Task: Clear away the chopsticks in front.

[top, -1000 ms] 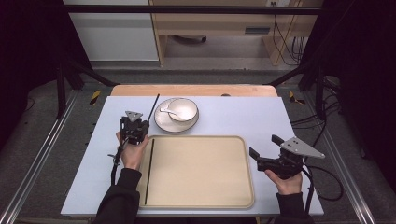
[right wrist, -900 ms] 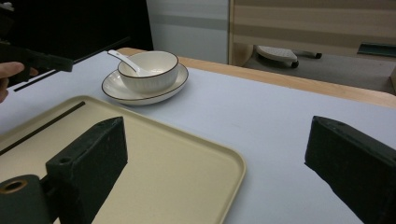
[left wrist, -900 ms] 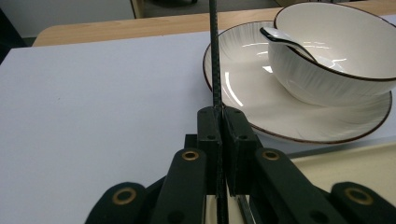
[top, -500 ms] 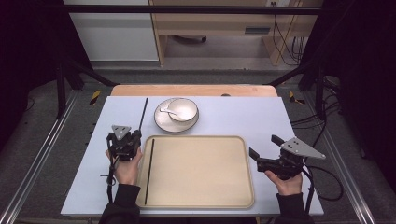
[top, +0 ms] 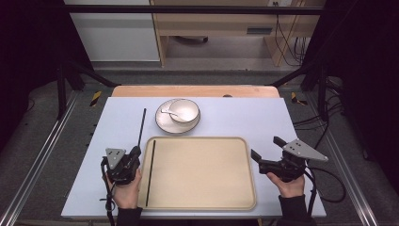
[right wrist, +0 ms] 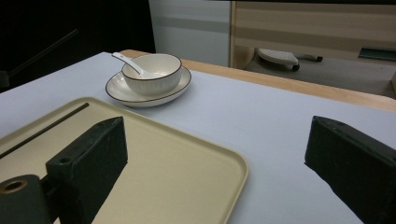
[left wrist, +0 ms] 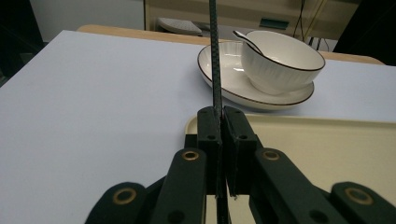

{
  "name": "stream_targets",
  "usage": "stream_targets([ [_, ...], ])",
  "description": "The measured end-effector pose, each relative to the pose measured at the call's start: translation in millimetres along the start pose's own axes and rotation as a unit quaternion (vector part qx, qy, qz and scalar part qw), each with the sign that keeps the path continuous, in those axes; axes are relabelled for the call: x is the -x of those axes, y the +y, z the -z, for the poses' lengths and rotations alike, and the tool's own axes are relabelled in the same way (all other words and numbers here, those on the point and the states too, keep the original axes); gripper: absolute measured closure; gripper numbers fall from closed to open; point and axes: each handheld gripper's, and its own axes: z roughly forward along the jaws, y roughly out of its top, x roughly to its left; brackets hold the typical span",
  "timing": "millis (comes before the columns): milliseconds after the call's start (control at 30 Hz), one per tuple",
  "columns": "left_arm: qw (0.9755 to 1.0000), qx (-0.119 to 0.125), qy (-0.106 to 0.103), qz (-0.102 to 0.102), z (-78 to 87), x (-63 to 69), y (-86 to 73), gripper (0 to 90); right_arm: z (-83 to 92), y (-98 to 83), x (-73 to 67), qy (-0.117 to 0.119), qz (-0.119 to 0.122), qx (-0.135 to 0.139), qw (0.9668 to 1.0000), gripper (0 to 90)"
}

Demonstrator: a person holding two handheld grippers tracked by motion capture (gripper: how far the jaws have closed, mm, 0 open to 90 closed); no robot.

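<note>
The table (top: 226,113), covered in a pale sheet, is being used as the work surface. A beige tray (top: 202,173) is lying at its near middle, and one black chopstick (top: 150,172) is already lying along the tray's left edge. Beyond the tray, a white plate (top: 178,121) is standing with a ribbed bowl (top: 184,110) on it, and a white spoon (top: 168,112) is resting in the bowl.

The right gripper (top: 263,158) is being held just beside the tray's right edge; its jaws are standing wide apart with nothing between them.

The left gripper (top: 135,154) is being held just left of the tray, its jaws pressed together on a second chopstick (top: 140,125), which is pointing away toward the plate. In the left gripper view the stick (left wrist: 215,51) is being pinched near its close end, and most of its length is projecting forward, unsupported.

The stick is judged to be light, stiff and thin, with a smooth surface that may slip or pivot in the pads. A hold nearer its middle would probably be steadier; with the present end grip, the far tip is likely to swing.
</note>
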Motion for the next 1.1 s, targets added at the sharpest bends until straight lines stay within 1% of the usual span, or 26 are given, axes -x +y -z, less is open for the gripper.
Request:
stream_targets([
  [167,0.9998,0.014,-0.006,0.01,16.5,5.2,-9.3,85.1,-0.5,0.0,-0.6,0.0,0.001,-0.001,1.0,5.8],
  [267,0.9998,0.015,-0.008,0.007,21.3,7.1,-14.3,85.1,-0.2,0.0,-0.6,0.0,0.0,0.0,1.0,5.8],
  [400,0.9996,0.014,-0.015,0.018,25.7,9.4,-21.0,85.1,0.1,0.2,-0.8,0.001,0.001,0.0,1.0,5.8],
  [533,0.9994,0.014,-0.019,0.024,28.0,14.1,-26.9,85.1,-0.5,0.2,-1.7,0.002,0.001,-0.002,1.0,5.8],
  [633,0.9996,0.01,-0.018,0.021,28.3,19.3,-31.9,85.1,-0.7,0.0,-1.7,0.002,0.001,-0.002,1.0,5.8],
  [700,0.9994,0.007,-0.022,0.027,27.9,21.8,-35.4,85.2,-0.6,0.0,-1.5,0.002,0.002,-0.002,1.0,5.8],
  [833,0.9996,-0.002,-0.018,0.022,25.1,27.8,-42.1,85.1,-0.4,0.2,-1.7,0.003,0.001,-0.001,1.0,5.8],
  [867,0.9995,-0.004,-0.021,0.024,24.4,29.3,-43.9,85.1,-0.5,0.0,-1.7,0.003,0.001,-0.001,1.0,5.8],
  [1000,0.9995,-0.011,-0.022,0.019,21.7,36.0,-50.3,85.1,-1.4,-0.3,-2.1,0.002,0.0,-0.002,1.0,5.8],
  [1100,0.9993,-0.022,-0.024,0.017,18.9,39.4,-56.5,85.1,-0.8,-0.1,-2.2,0.003,0.001,-0.003,1.0,5.8],
])
